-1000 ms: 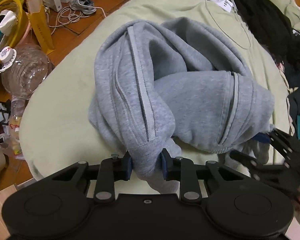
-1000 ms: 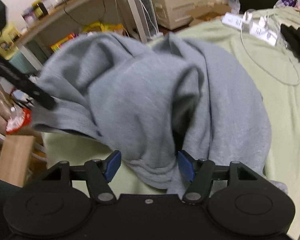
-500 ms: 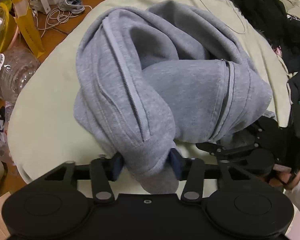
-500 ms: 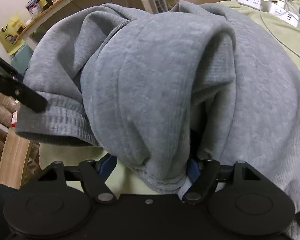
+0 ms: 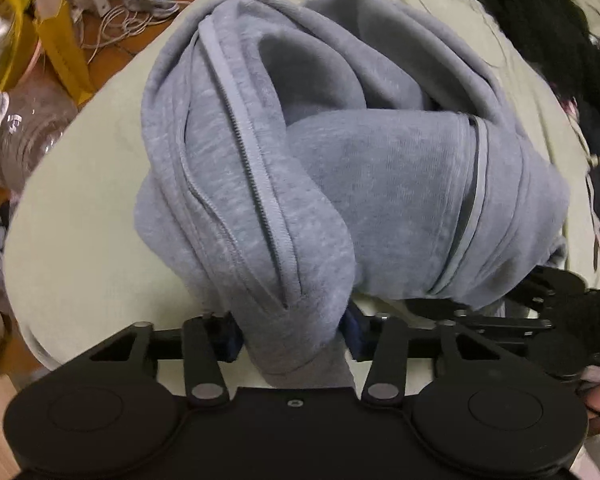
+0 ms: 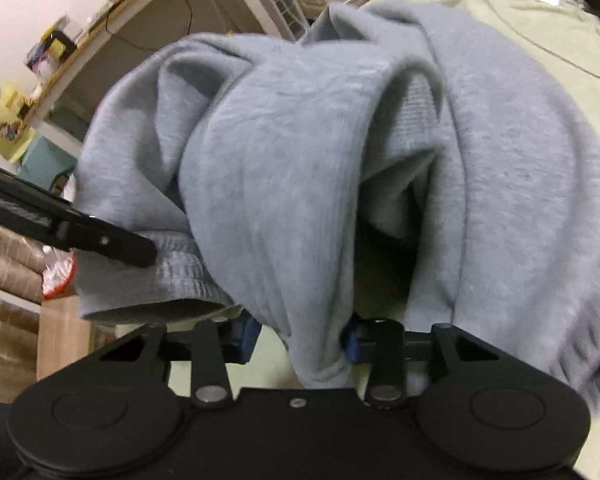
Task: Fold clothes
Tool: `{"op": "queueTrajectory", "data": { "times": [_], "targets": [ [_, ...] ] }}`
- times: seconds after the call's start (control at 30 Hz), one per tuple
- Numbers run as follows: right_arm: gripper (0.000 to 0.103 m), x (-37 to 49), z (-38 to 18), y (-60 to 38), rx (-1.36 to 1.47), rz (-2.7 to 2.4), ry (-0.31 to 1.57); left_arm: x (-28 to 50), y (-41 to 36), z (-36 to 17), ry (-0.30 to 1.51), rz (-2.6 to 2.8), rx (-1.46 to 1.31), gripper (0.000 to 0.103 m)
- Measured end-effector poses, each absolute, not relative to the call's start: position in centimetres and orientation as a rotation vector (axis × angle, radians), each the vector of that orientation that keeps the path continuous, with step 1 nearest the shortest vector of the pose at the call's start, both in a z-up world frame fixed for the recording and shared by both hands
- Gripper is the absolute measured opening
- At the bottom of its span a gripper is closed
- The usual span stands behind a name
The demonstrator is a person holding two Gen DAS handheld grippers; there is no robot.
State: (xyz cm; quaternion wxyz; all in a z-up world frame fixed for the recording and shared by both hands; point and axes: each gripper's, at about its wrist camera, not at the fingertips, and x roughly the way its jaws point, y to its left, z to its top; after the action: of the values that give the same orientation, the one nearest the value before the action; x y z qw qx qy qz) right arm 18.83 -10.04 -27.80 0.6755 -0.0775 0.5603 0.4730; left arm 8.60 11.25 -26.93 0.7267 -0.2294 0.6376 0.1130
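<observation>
Looking down along our left tongs (image 5: pixel 292 332), we see a bunched grey fleece zip-up hoodie (image 5: pixel 340 168) lying on the pale green bed cover (image 5: pixel 84 208). A thick fold of the hoodie next to the zipper sits between the blue pads (image 5: pixel 352 328), and the jaws are closing on it; the pads already press the cloth. Our right tongs (image 6: pixel 300 334) are also closing, with another hanging fold of the same hoodie (image 6: pixel 300 184) pinched between their pads. In the left view the right tongs (image 5: pixel 500 312) appear at the near right edge of the hoodie. Black clothes (image 5: pixel 548 28) lie at the far right of the bed. A clear plastic bottle (image 5: pixel 24 132) stands on the floor at the left.
</observation>
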Motion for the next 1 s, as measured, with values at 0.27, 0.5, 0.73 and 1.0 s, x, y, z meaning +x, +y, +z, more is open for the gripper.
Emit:
{"op": "queueTrajectory", "data": {
  "times": [0.27,0.5,0.73,1.0],
  "targets": [
    [0.017,15.9,-22.9,-12.0,0.018,1.016,1.269,6.4,12.9,-22.9,1.351,0.09,-0.399,0.024],
    [0.018,18.3,-22.3,-12.7,0.196,0.962,1.26,5.9,16.6,-21.1,1.335,0.043,-0.388,0.023],
    [0.041,18.6,-28.9,-7.9,0.121,0.887,1.349,6.1,20.0,-25.9,1.39,0.1,-0.358,0.023],
    [0.083,16.6,-34.5,-4.8,0.018,0.797,1.444,4.8,20.7,-29.3,1.385,0.168,-0.315,0.04]
  ]
}}
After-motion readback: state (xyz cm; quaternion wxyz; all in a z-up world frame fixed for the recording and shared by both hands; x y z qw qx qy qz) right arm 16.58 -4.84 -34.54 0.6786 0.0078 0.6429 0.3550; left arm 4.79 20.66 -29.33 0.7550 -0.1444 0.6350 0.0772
